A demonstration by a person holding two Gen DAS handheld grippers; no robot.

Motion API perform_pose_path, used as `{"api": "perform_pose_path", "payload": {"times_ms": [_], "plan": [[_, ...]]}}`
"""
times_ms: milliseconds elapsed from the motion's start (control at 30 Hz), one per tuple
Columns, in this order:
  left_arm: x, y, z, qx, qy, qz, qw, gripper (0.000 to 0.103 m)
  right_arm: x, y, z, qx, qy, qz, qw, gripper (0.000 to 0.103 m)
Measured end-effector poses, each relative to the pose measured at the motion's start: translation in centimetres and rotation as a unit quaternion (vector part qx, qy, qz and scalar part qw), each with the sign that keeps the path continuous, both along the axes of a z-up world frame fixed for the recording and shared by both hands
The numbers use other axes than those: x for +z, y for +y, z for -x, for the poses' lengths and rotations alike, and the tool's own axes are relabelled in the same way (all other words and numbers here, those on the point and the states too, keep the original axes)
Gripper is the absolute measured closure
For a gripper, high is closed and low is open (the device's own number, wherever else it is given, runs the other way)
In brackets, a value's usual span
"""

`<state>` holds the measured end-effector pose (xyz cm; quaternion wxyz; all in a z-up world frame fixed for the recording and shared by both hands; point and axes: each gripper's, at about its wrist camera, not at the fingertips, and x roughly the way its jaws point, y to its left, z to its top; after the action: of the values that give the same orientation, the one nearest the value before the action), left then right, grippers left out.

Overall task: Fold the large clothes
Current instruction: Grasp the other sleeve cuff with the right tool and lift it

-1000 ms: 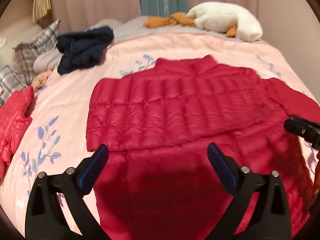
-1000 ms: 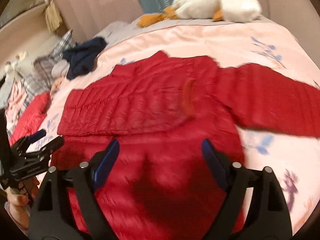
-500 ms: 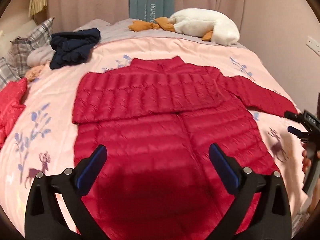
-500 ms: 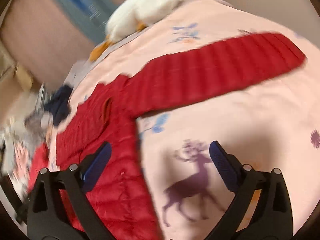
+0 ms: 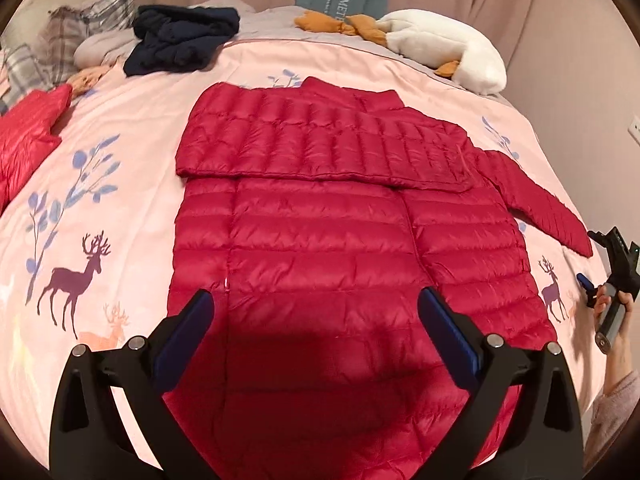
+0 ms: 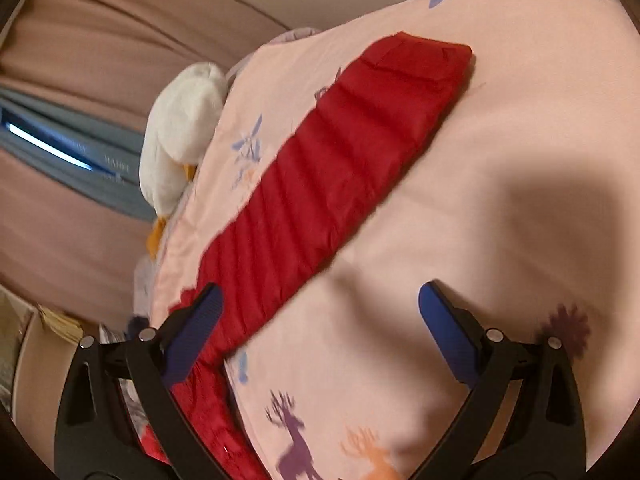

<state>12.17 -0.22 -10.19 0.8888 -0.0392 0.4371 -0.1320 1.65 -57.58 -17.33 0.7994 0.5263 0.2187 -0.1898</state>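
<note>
Lying flat on the pink bed is one big red puffy jacket, spread out in the middle. One sleeve is already folded across the chest. The other sleeve still sticks out to the side, so it needs folding in, and then the body has to be folded up too. I think the job is only partly done.

The left gripper hangs over the bottom of the jacket, its fingers wide apart and holding nothing. The right gripper is near the loose sleeve, fingers also spread wide and empty.

Counting the other things: one dark blue bundle of clothes, one white goose toy, and one more red garment at the edge.
</note>
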Motion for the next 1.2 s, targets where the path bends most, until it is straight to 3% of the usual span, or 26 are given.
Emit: {"api": "perform_pose_path", "payload": {"times_ms": [400, 533, 600, 667, 767, 900, 1000, 1200], "plan": [[-0.1, 1.0, -0.7, 0.027, 0.012, 0.006, 0.9995, 0.001, -1.0, -3.4, -3.7, -0.089, -0.016, 0.000, 0.996, 0.019], [-0.2, 1.9, -1.3, 0.043, 0.020, 0.016, 0.9988, 0.001, -1.4, -4.1, -4.6, -0.128, -0.007, 0.006, 0.992, 0.035], [-0.2, 2.4, -1.3, 0.049, 0.022, 0.020, 0.9984, 0.001, -1.5, -4.3, -5.0, -0.136, 0.008, 0.011, 0.991, 0.049], [-0.2, 3.0, -1.3, 0.057, 0.023, 0.024, 0.9978, 0.001, -1.7, -4.7, -5.2, -0.141, 0.025, 0.015, 0.990, 0.070], [0.0, 4.0, -1.0, 0.069, 0.021, 0.033, 0.9968, 0.001, -1.7, -4.9, -5.3, -0.141, 0.045, 0.028, 0.989, 0.084], [0.1, 5.5, -0.6, 0.088, 0.018, 0.043, 0.9951, 0.001, 0.0, -3.3, -5.5, -0.131, 0.067, 0.088, 0.985, 0.095], [0.3, 6.1, -0.4, 0.090, 0.015, 0.053, 0.9944, 0.001, 3.2, -0.8, -6.8, -0.101, 0.082, 0.171, 0.977, 0.097], [0.3, 6.5, 0.2, 0.081, 0.012, 0.071, 0.9941, 0.001, 9.9, 5.8, -9.5, -0.014, 0.045, 0.308, 0.950, 0.098]]}}
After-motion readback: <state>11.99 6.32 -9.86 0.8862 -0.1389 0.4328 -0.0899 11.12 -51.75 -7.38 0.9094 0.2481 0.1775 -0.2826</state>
